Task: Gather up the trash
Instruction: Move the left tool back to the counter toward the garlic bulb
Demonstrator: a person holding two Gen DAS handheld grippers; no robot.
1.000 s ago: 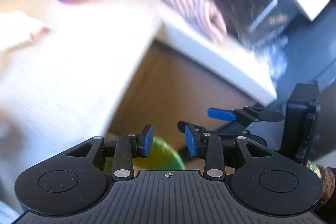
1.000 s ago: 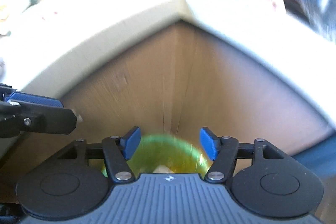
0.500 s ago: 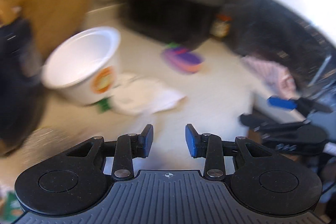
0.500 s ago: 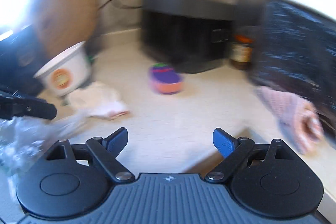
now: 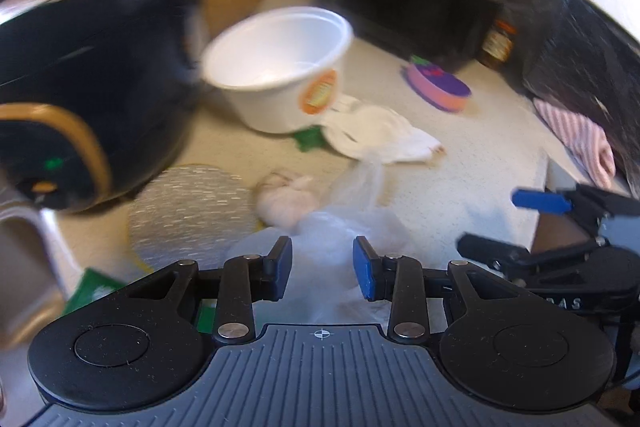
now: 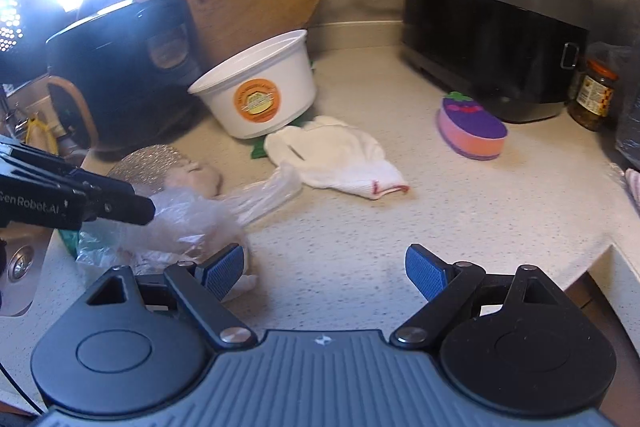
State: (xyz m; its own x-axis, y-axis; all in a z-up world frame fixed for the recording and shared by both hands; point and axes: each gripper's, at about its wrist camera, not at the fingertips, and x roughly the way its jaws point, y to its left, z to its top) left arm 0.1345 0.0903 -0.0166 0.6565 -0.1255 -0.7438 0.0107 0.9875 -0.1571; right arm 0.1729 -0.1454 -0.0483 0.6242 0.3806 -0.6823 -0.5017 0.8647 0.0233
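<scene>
Speckled pale kitchen surface, dark appliances at back, round wooden board leaning on wall. Crumpled clear plastic bag lies at left front of surface, near sink edge. Left tongs low, pointed forward over bag, blue pads apart with narrow gap, nothing gripped; bag film visible between pads. Right tongs level above bare surface, spread wide, empty. White foam bowl with orange sticker tilted behind white cloth glove. Purple-pink sponge further right.
</scene>
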